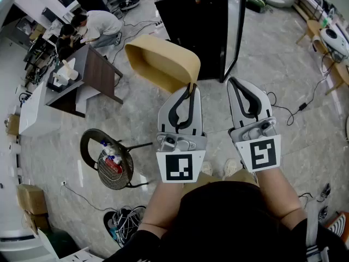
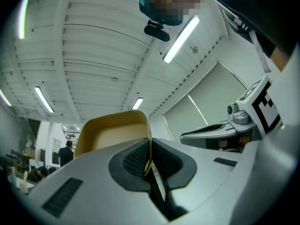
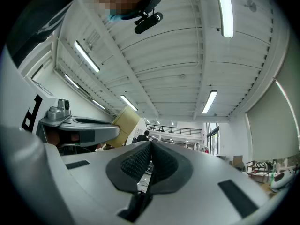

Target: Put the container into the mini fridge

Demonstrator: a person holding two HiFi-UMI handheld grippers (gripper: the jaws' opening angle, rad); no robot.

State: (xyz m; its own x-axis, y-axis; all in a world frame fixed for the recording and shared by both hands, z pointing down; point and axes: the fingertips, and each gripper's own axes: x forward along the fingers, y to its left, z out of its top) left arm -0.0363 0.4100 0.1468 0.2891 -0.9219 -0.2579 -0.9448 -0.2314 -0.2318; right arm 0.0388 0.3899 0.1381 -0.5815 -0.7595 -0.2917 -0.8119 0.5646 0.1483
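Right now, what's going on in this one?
A person holds a gripper in each hand. The left gripper is clamped on the rim of a tan container, which it holds up off the floor. The right gripper is shut and empty beside it. The black mini fridge stands ahead; the container is not yet inside.

Head view downward, gripper views upward, sharing container [image 1: 163, 61].

A wire basket [image 1: 113, 171] with bottles is at a black round stool [image 1: 87, 141] on the grey floor [image 1: 283, 75]. A person [image 1: 101, 25] crouches near a brown desk [image 1: 103, 70]. A cardboard box [image 1: 30, 198] lies further left.
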